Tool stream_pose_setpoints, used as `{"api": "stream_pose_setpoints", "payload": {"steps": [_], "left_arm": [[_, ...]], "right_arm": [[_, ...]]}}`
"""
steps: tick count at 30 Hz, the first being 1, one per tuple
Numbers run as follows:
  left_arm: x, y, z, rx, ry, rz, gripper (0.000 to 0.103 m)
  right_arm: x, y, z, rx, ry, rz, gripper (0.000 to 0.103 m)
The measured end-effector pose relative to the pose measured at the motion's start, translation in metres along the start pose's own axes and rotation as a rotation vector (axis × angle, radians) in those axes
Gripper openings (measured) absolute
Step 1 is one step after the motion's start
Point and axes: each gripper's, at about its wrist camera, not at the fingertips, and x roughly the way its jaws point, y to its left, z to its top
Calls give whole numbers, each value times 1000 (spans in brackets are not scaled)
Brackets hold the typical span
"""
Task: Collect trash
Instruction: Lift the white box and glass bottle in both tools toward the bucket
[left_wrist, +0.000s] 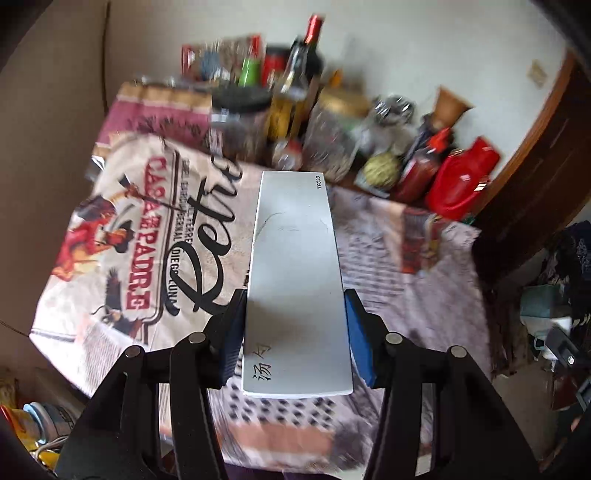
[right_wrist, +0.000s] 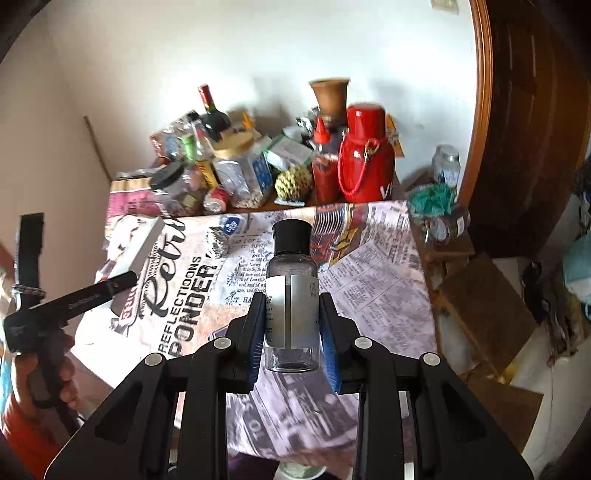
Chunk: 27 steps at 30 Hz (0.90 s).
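My left gripper (left_wrist: 295, 332) is shut on a long flat white box (left_wrist: 295, 266) with black handwriting, held above the printed tablecloth (left_wrist: 147, 229). The same box (right_wrist: 146, 242) and the left gripper show at the left of the right wrist view. My right gripper (right_wrist: 291, 328) is shut on a small clear bottle (right_wrist: 291, 295) with a black cap and a white label, held upright above the tablecloth (right_wrist: 369, 273). A crumpled foil ball (right_wrist: 216, 242) and a small blue-and-white round item (right_wrist: 231, 223) lie on the cloth beyond it.
Along the table's far edge by the wall stand many jars, a wine bottle (right_wrist: 212, 109), a red flask (right_wrist: 365, 155), a sauce bottle (right_wrist: 323, 166) and a clay pot (right_wrist: 330, 96). Glass jars (right_wrist: 445, 218) sit at the right on a low stand; a wooden door frame (right_wrist: 480, 110) is beside them.
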Motion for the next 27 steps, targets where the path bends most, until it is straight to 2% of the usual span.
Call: {"api": "stream_pose_setpoints", "payload": {"steps": [5, 15, 21, 27], "left_arm": [[-62, -32, -27, 26, -102, 7, 51], [-144, -59, -62, 67, -198, -61, 51], [-181, -61, -85, 148, -242, -88, 51], [-213, -39, -116, 192, -266, -142, 51]], "right_arm": [[-36, -8, -7, -44, -46, 38, 25], [-83, -14, -24, -38, -103, 65, 25], [-116, -4, -44, -24, -161, 18, 25], [-147, 19, -80, 21, -189, -35, 25]]}}
